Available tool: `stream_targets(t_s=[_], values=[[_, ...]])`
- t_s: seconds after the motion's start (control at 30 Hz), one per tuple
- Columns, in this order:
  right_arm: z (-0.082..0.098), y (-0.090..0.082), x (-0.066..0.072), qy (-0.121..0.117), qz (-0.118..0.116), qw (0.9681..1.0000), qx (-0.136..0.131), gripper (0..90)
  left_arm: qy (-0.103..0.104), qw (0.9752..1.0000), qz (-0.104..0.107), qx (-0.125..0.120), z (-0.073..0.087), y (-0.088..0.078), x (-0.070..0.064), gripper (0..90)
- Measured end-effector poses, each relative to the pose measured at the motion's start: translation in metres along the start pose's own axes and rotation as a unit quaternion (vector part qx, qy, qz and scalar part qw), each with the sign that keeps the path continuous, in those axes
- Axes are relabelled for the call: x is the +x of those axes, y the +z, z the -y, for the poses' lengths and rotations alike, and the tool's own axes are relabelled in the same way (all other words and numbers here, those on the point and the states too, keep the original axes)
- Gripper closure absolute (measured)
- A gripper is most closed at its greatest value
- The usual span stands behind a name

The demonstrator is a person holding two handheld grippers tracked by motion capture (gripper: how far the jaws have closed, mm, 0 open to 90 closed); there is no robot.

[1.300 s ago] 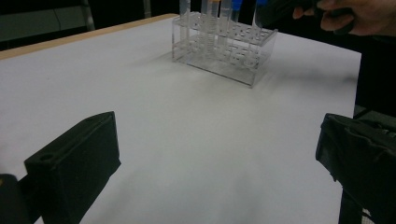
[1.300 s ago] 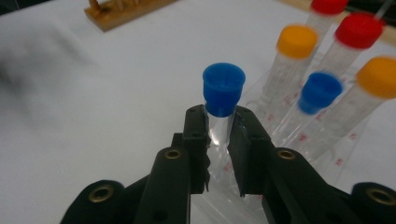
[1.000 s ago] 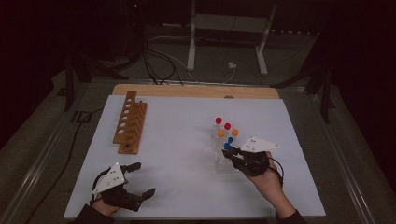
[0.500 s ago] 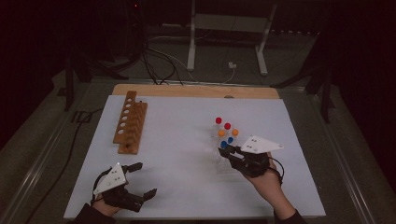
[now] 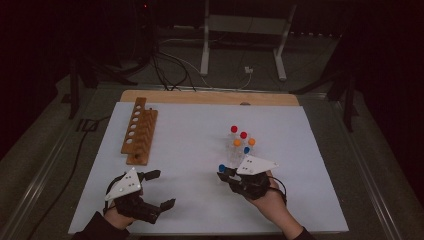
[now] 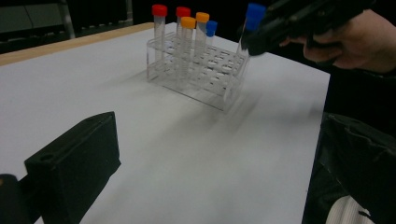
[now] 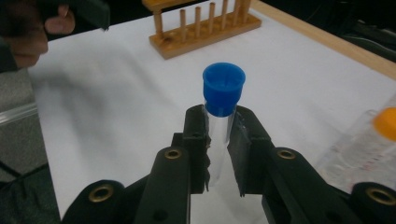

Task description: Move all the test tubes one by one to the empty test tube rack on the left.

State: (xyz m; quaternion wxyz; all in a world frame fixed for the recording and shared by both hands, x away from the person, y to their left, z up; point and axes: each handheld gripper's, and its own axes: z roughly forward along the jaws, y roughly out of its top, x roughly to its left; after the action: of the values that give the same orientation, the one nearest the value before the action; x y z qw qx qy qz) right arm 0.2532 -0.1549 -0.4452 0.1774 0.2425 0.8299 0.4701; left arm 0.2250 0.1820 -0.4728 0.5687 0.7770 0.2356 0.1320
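Observation:
A clear plastic rack (image 5: 239,156) (image 6: 201,74) stands right of the mat's middle with several capped tubes in it: red (image 5: 233,129), orange (image 5: 251,141) and blue (image 5: 246,149). My right gripper (image 5: 223,173) (image 7: 219,135) is shut on a blue-capped tube (image 5: 221,168) (image 7: 223,91) (image 6: 254,18). It holds the tube upright just clear of the rack's near left corner. An empty wooden tube rack (image 5: 139,131) (image 7: 205,23) lies at the far left. Near the mat's front left, my left gripper (image 5: 162,189) (image 6: 210,154) is wide open with nothing between its fingers.
A white mat (image 5: 190,130) covers the table, with a wooden board edge (image 5: 210,97) along its far side. Cables and a metal stand's legs (image 5: 245,45) lie on the dark floor beyond. An orange-capped tube (image 7: 385,123) sits at the right edge of the right gripper view.
My right gripper has carried the blue-capped tube left and toward the person, away from the clear rack. The left gripper has risen slightly.

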Motion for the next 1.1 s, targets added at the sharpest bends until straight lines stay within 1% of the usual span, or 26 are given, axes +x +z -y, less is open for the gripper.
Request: stream_targets(t_s=[0.03,0.07,0.1,0.27,0.37,0.43,0.5,0.57,0.6,0.63,0.73,0.77,0.87,0.9,0.93,0.97,1.0,1.03,1.07,1.1], values=[[0.001,0.002,0.002,-0.002,-0.002,1.0,0.003,76.8,0.003,1.0,0.004,0.0,-0.006,0.003,-0.002,1.9],[0.001,0.003,0.003,-0.004,-0.005,1.0,0.005,76.9,0.003,1.0,0.004,0.0,-0.006,0.003,-0.002,1.9],[0.002,0.005,0.005,-0.005,-0.007,0.9999,0.007,76.9,0.006,0.9999,0.013,-0.004,-0.011,0.007,-0.004,2.0],[0.003,0.009,0.01,-0.009,-0.016,0.9997,0.014,76.9,0.016,0.9996,0.022,-0.005,-0.021,0.017,-0.007,3.5],[0.004,0.011,0.012,-0.009,-0.021,0.9996,0.016,76.9,0.013,0.9995,0.027,-0.004,-0.026,0.025,-0.009,4.9],[0.005,0.013,0.015,-0.011,-0.026,0.9994,0.019,76.9,0.008,0.9994,0.034,-0.003,-0.029,0.031,-0.009,5.8],[0.005,0.015,0.016,-0.012,-0.03,0.9993,0.021,76.9,0.0,0.9989,0.047,-0.005,-0.031,0.035,-0.009,6.6],[0.006,0.015,0.017,-0.011,-0.033,0.9991,0.022,76.9,-0.002,0.9988,0.048,-0.006,-0.034,0.037,-0.01,7.8],[0.006,0.017,0.019,-0.014,-0.039,0.9988,0.025,76.9,-0.001,0.9989,0.047,-0.006,-0.035,0.039,-0.011,7.8],[0.006,0.018,0.02,-0.014,-0.039,0.9988,0.026,76.9,-0.003,0.9986,0.052,-0.01,-0.037,0.041,-0.011,8.0],[0.007,0.019,0.021,-0.014,-0.043,0.9986,0.027,76.9,-0.002,0.9984,0.055,-0.015,-0.04,0.043,-0.012,14.2],[0.007,0.02,0.022,-0.014,-0.043,0.9986,0.027,76.9,0.001,0.9984,0.055,-0.012,-0.042,0.045,-0.013,16.1],[0.006,0.02,0.022,-0.015,-0.045,0.9984,0.029,76.9,0.01,0.9982,0.059,-0.01,-0.045,0.051,-0.016,17.9],[0.006,0.02,0.022,-0.017,-0.045,0.9984,0.029,76.9,0.012,0.9982,0.057,-0.009,-0.046,0.053,-0.016,19.6],[0.006,0.02,0.022,-0.016,-0.046,0.9984,0.028,76.9,0.014,0.9982,0.058,-0.009,-0.047,0.055,-0.017,24.2],[0.006,0.02,0.022,-0.017,-0.046,0.9984,0.028,76.9,0.014,0.998,0.06,-0.009,-0.047,0.056,-0.018,26.1],[0.006,0.02,0.022,-0.017,-0.046,0.9984,0.029,76.9,0.018,0.9982,0.057,-0.007,-0.048,0.06,-0.019,29.1],[0.006,0.02,0.022,-0.017,-0.046,0.9984,0.029,76.9,0.018,0.9982,0.057,-0.007,-0.048,0.06,-0.019,32.2],[0.006,0.02,0.022,-0.016,-0.047,0.9984,0.028,76.9,0.018,0.998,0.06,-0.008,-0.048,0.062,-0.019,32.2],[0.006,0.02,0.022,-0.016,-0.047,0.9984,0.028,76.9,0.02,0.998,0.06,-0.007,-0.049,0.064,-0.02,34.1]])
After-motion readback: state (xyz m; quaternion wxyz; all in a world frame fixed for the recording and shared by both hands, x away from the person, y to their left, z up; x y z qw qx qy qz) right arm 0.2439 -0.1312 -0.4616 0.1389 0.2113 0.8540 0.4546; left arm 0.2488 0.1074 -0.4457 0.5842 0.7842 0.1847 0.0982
